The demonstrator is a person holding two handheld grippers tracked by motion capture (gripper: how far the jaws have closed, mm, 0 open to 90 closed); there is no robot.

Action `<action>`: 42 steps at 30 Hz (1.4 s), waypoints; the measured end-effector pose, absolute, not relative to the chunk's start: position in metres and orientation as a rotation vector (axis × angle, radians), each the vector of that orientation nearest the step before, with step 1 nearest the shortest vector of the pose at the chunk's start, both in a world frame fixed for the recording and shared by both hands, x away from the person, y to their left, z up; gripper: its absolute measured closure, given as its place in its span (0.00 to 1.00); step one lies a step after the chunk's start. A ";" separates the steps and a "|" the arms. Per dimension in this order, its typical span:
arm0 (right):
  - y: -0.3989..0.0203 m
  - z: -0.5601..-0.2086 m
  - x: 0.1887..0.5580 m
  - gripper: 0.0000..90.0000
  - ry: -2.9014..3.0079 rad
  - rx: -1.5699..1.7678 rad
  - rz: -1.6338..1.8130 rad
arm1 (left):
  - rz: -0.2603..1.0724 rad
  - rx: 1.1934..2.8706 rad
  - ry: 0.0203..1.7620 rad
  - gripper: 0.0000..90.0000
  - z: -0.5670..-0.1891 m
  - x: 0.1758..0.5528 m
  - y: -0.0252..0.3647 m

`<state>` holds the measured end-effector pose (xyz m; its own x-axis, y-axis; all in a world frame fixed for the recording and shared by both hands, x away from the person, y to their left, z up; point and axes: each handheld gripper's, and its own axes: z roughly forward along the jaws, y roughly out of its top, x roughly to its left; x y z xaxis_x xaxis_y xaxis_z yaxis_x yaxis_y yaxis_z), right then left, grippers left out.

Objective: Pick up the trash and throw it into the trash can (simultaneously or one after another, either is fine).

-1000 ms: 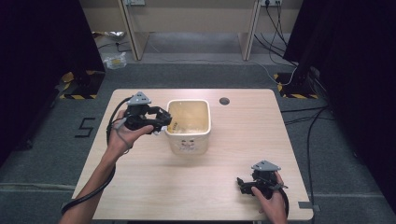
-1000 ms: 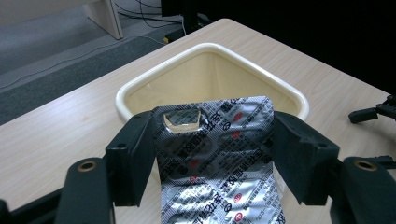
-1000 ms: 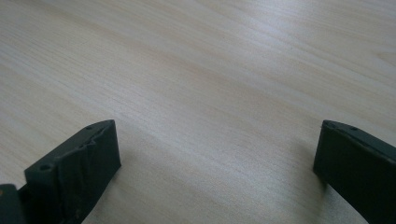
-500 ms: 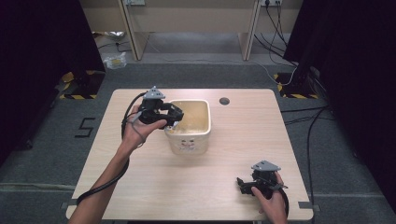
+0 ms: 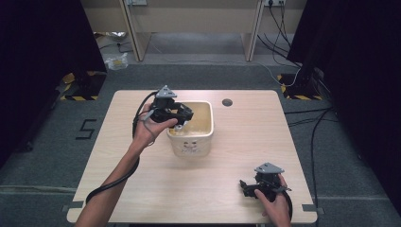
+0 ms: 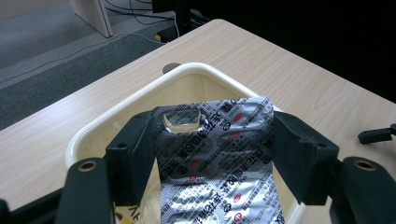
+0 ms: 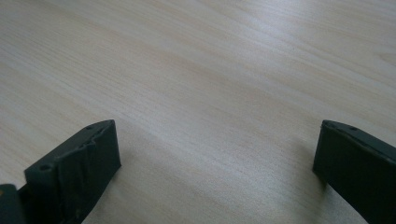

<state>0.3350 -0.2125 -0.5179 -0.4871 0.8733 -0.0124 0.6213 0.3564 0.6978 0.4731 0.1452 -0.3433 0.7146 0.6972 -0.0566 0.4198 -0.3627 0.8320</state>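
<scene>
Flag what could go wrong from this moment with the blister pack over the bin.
The silver foil blister pack sits between the left gripper jaws near the cream square plastic bin's left rim; released now, it might catch the rim or land outside. The foil may also bend. The bin could be nudged.

A dark round grommet (image 5: 227, 102) sits in the wooden table (image 5: 142, 184), right of the left gripper (image 5: 182, 117); crumpled plastic (image 5: 116, 61) lies on the floor beyond it

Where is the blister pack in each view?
High view: the blister pack is at the left gripper, above the bin's left rim.
Left gripper view: pack centre, between the jaws.
Right gripper view: bare table.
Shared landmark: the table.
</scene>
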 end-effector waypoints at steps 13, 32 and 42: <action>-0.212 -0.518 0.335 0.01 2.244 1.303 0.902 | 0.346 2.045 0.879 0.37 -0.357 0.488 0.136; -0.212 -0.518 0.335 0.01 2.248 1.298 0.902 | 0.287 2.090 0.921 0.37 -0.374 0.501 0.133; -0.212 -0.518 0.335 0.01 2.248 1.296 0.902 | 0.272 2.093 0.925 0.34 -0.375 0.502 0.133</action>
<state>0.3350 -0.2124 -0.5181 -0.4952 0.8686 -0.0162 0.6163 0.3643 0.6982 0.5019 0.1330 -0.3745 0.7077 0.6965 -0.1190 0.5207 -0.4003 0.7541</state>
